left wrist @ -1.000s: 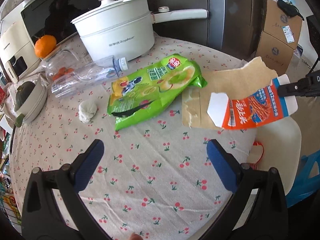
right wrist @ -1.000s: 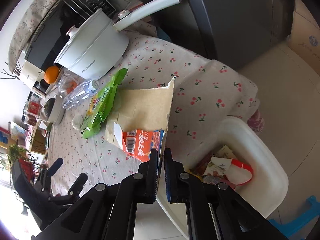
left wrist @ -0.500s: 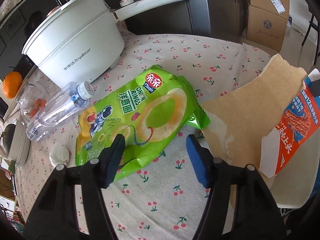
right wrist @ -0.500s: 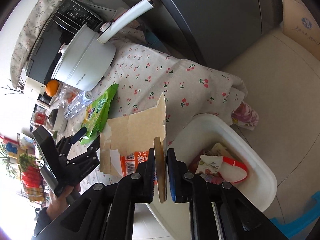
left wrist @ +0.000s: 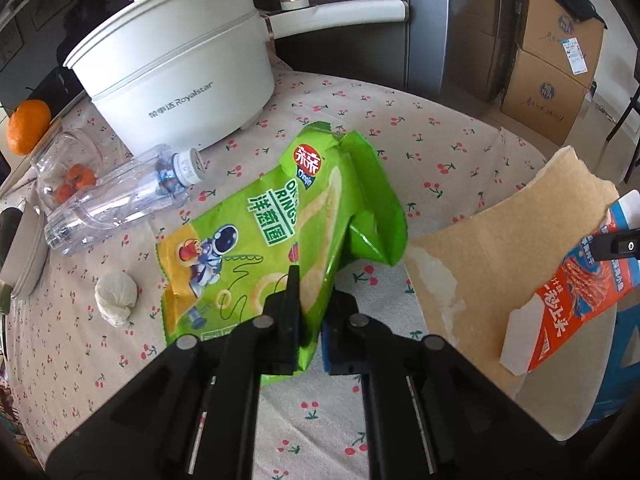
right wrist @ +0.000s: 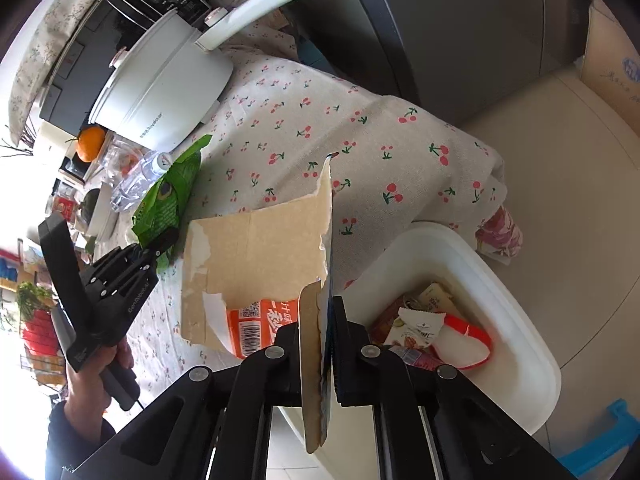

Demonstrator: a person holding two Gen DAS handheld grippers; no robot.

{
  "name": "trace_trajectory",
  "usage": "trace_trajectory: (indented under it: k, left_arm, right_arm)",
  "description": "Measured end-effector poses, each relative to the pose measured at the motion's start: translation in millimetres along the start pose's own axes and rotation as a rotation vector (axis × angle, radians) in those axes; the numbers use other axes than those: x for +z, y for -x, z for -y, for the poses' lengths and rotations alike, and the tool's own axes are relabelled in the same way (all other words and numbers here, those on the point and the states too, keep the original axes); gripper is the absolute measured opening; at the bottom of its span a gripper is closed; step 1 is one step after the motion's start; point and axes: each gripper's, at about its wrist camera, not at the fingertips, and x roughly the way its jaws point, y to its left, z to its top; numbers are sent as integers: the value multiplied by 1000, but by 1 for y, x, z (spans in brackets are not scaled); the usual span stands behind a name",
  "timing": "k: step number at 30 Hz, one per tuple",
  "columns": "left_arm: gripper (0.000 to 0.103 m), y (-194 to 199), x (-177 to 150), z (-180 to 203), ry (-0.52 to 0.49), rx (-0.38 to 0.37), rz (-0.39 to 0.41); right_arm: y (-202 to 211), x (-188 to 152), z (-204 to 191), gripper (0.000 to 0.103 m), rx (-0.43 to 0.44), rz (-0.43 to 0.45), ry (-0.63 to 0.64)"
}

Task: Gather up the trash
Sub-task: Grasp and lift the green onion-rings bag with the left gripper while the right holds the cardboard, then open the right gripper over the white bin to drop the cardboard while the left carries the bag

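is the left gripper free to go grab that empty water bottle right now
Probably not yet: the left gripper is shut on the green snack bag. The water bottle lies uncovered on the table beside the white pot, so only the full grip stands in the way.

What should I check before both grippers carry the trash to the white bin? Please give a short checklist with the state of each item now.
1. Left gripper shut on the green snack bag: ok.
2. Right gripper shut on the torn carton: ok.
3. White bin open on top, with room left: ok.
4. Snack bag fully lifted off the tablecloth: not ok, its far end still lies there.
5. Carton already above the bin: cannot tell.
6. Plastic bottle and crumpled tissue collected: not ok, both on the table.
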Motion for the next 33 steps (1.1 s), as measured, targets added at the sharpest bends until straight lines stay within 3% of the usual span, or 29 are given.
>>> trace_trajectory:
  k: [7,11,17,24,33]
  left_arm:
    - [8,67,-24,-21,180,-133,86]
    - [8,102,-39,-19,222,-202,141]
    - [8,140,-62,-8,287,-327,217]
    - [8,150,-79,7,310,-387,231]
    - [8,145,-89,46,246,-409,196]
  right_arm:
    - [33,-7,-16,6,33,97,3]
    - [58,-18,-22,6,52,150,3]
    - [96,-36,-20,6,13,235,21]
    - [121,-66,11,6,-29,259,-26]
    - [122,-85,49,6,-145,219,-36]
